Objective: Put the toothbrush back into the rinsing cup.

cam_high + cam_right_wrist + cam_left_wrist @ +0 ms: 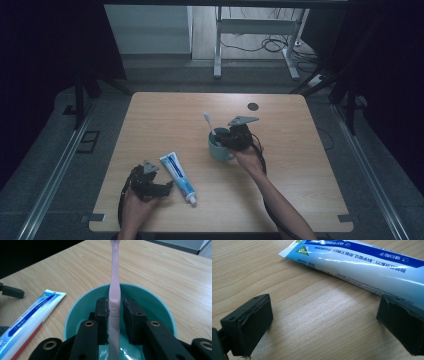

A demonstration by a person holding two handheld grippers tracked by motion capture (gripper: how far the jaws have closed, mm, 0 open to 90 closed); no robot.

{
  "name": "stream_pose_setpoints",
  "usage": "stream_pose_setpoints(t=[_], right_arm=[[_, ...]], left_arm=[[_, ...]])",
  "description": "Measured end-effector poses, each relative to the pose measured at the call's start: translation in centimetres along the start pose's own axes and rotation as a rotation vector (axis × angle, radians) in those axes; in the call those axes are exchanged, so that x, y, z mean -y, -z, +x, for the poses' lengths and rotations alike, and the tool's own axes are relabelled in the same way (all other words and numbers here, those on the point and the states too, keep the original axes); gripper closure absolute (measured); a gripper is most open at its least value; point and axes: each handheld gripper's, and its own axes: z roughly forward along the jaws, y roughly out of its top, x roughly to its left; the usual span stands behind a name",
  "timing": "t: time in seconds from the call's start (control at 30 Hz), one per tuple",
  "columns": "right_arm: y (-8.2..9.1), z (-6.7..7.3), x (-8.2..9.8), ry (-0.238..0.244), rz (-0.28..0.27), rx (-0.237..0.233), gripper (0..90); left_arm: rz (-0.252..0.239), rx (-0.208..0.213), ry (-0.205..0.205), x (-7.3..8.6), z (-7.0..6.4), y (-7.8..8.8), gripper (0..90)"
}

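We see a light wooden table (150,115) with a small dark round mark (253,106) near its far edge, right of the middle. Beyond the far edge stands a white metal frame (255,26), with black cables (270,46) lying on the floor between its legs. Along the grey floor a metal rail (55,175) runs past the table's left side and another rail (372,175) past its right.

The high view looks forward and down over the whole tabletop (150,115). Both gripper views sit close above it, sharing the toothpaste tube (178,177), which lies toward 7 o'clock in the right one.
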Motion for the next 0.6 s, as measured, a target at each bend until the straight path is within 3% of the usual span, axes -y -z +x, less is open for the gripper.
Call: stream_pose_setpoints(t=[0.3, 0.6], right_arm=[[1.4, 0.3, -0.4, 0.042, 0.023, 0.005, 58.6], [2.9, -0.3, -0.2, 0.046, 0.028, 0.009, 45.5]], left_arm=[[0.0, 0.0, -0.004, 0.0, 0.0, 0.0, 0.5], [-0.001, 0.0, -0.003, 0.0, 0.0, 0.0, 0.5]])
